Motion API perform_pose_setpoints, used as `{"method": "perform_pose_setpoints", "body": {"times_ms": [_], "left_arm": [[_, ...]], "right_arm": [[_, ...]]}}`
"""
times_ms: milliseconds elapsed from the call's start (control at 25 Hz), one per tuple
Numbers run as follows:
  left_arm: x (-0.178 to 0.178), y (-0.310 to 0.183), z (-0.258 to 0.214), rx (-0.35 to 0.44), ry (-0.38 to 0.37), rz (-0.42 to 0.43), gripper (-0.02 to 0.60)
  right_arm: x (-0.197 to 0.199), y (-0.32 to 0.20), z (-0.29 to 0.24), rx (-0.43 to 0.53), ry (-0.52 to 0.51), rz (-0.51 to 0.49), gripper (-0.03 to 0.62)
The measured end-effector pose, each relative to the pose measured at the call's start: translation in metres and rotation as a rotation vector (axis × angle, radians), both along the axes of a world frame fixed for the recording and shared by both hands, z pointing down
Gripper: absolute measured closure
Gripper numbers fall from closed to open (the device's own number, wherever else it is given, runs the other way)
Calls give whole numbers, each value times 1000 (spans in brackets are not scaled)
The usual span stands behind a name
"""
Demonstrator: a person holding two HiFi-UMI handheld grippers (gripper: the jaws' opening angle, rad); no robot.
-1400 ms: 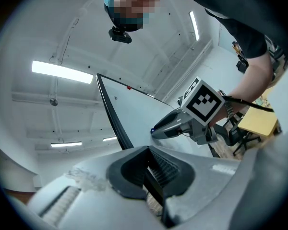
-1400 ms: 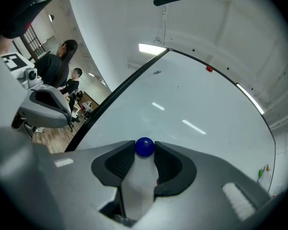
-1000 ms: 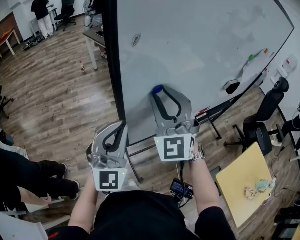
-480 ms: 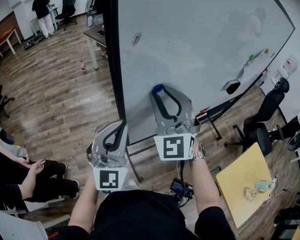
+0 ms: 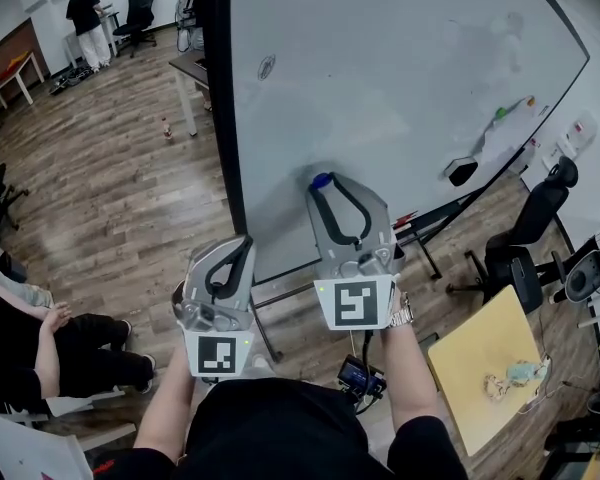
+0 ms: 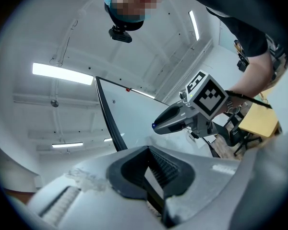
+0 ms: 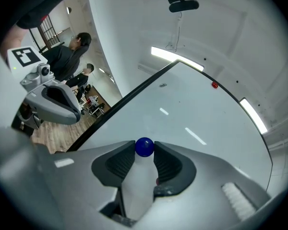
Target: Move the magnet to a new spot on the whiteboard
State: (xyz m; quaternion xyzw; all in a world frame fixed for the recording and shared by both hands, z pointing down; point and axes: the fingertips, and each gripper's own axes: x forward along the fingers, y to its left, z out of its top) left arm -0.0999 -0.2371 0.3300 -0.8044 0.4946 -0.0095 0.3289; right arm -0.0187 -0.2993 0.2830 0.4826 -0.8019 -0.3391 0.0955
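Observation:
A small blue round magnet (image 5: 321, 180) sits pinched between the tips of my right gripper (image 5: 325, 183), low on the big whiteboard (image 5: 400, 68). The right gripper view shows the same blue magnet (image 7: 144, 147) pressed from both sides by the dark pads (image 7: 164, 163), with the white board (image 7: 182, 114) right behind it. Whether it touches the board I cannot tell. My left gripper (image 5: 246, 241) hangs lower left, beside the board's black left edge, with its jaws together and nothing in them (image 6: 149, 176).
A black eraser (image 5: 462, 172) and a green marker (image 5: 501, 114) rest on the board's tray at right. An office chair (image 5: 535, 213) and a yellow table (image 5: 485, 368) stand right. People sit at lower left (image 5: 70, 338). A red dot (image 7: 214, 85) sticks higher on the board.
The right gripper with the blue magnet has shifted slightly to the right along the board. The left gripper stays where it was. A seated person's arm at lower left has come into view.

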Motion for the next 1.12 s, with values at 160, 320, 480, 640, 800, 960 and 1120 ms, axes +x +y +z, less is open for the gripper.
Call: {"method": "perform_pose_setpoints", "body": {"times_ms": [160,320,480,640,800,960,1120], "left_arm": [[11,8,-4,6,-5,3,581],[26,18,-6,7,-10,2,581],[42,31,-8,6,-13,3,581],[56,46,-11,11,-19,-4,581],[70,63,-12,8,-17,-12,581],[86,81,-14,14,-25,-16,581],[99,103,-16,24,-30,-23,581]], "right_arm": [[11,15,-1,0,-13,-7,467],[23,28,-1,6,-11,-14,467],[40,43,0,-13,-25,-16,467],[54,62,-2,-16,-49,-27,467],[69,84,-3,-15,-61,-38,467],[84,107,-1,-18,-68,-43,467],[99,131,2,-23,-74,-49,467]]}}
